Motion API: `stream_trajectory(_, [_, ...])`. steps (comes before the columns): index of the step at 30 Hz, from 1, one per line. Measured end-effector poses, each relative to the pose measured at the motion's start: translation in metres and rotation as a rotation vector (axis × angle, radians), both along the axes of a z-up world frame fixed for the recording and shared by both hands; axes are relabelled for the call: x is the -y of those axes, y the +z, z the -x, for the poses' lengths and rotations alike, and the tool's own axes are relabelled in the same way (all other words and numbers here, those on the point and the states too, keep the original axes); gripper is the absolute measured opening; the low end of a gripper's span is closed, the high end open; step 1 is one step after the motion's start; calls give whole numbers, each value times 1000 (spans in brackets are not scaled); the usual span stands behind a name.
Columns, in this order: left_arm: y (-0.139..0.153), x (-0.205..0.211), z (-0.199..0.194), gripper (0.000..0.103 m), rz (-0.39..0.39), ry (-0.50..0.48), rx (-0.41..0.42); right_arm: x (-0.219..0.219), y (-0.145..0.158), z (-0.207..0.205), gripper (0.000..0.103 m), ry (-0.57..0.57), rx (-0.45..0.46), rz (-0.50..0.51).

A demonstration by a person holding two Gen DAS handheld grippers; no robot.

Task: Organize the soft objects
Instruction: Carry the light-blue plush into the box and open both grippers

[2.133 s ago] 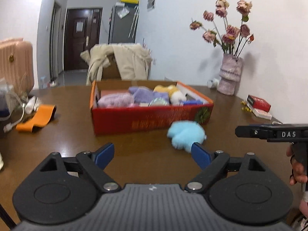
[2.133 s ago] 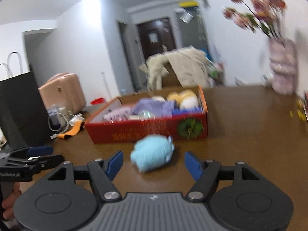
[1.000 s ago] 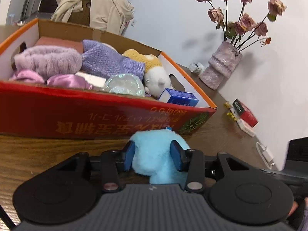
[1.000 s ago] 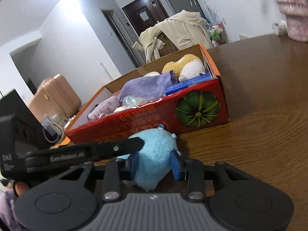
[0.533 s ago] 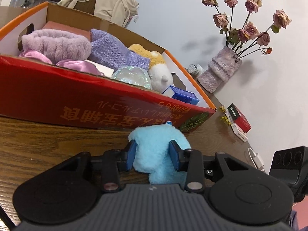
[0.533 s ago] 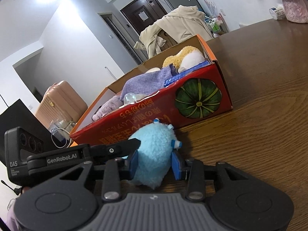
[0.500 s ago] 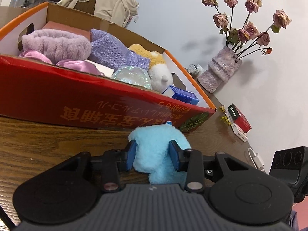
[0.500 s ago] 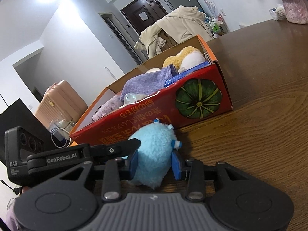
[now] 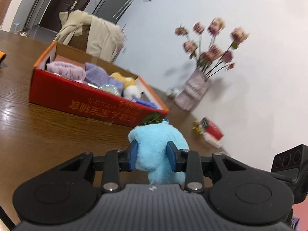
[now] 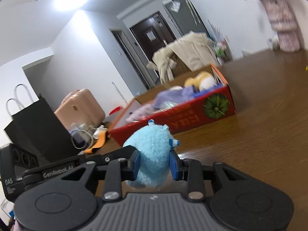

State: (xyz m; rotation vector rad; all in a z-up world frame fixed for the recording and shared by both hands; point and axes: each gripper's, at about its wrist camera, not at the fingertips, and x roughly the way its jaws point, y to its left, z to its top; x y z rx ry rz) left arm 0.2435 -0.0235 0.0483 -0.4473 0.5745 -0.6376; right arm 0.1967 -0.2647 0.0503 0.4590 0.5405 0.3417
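A fluffy light-blue plush toy is pinched from two sides at once. My left gripper has its blue pads pressed into the toy and its jaws are closing further. My right gripper also squeezes the toy, its jaws closing too. The toy looks raised a little above the brown table. Beyond it stands the red cardboard box, holding purple knitwear, a yellow-and-white plush and other soft items. The left gripper's body shows at the left of the right wrist view.
A vase of dried roses and a small red packet sit by the wall at the right. A black paper bag, cables and an orange item lie left of the box. A coat-draped chair stands behind.
Both grippers have drawn back from the red box and risen, carrying the blue toy with them. The box now looks smaller and farther off, and the jaws have squeezed in slightly.
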Motion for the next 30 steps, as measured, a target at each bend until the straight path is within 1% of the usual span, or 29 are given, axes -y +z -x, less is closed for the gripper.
stream_trajectory(4, [11, -14, 25, 32, 23, -10, 19, -16, 22, 31, 31, -6, 54, 55])
stream_trajectory(7, [19, -21, 36, 33, 29, -5, 25, -23, 29, 42, 31, -14, 74, 55])
stream_trajectory(13, [24, -25, 32, 33, 51, -2, 19, -27, 38, 45, 31, -13, 91, 60])
stream_trajectory(16, [30, -17, 17, 33, 39, 0, 20, -22, 41, 34, 31, -14, 93, 62])
stream_trajectory(19, [41, -8, -16, 33, 49, -3, 10, -13, 50, 9, 31, -5, 109, 81])
stream_trajectory(21, [49, -1, -43, 33, 57, 1, 2, -2, 58, -18, 30, 12, 130, 79])
stream_trajectory(24, [59, 16, -95, 32, 42, 25, -8, 18, 65, -75, 30, 39, 144, 64])
stream_trajectory(25, [61, 24, -114, 32, 26, 44, -13, 23, 65, -95, 30, 49, 142, 60])
stream_trajectory(26, [62, 30, -131, 32, 9, 63, -20, 29, 64, -119, 30, 60, 131, 60])
stream_trajectory(28, [60, 43, -162, 32, -25, 121, -59, 36, 61, -161, 30, 96, 100, 79])
stream_trajectory(29, [58, 50, -177, 32, -49, 147, -80, 40, 56, -184, 30, 118, 72, 84])
stream_trajectory(30, [56, 55, -190, 32, -74, 171, -96, 45, 50, -205, 31, 138, 39, 67])
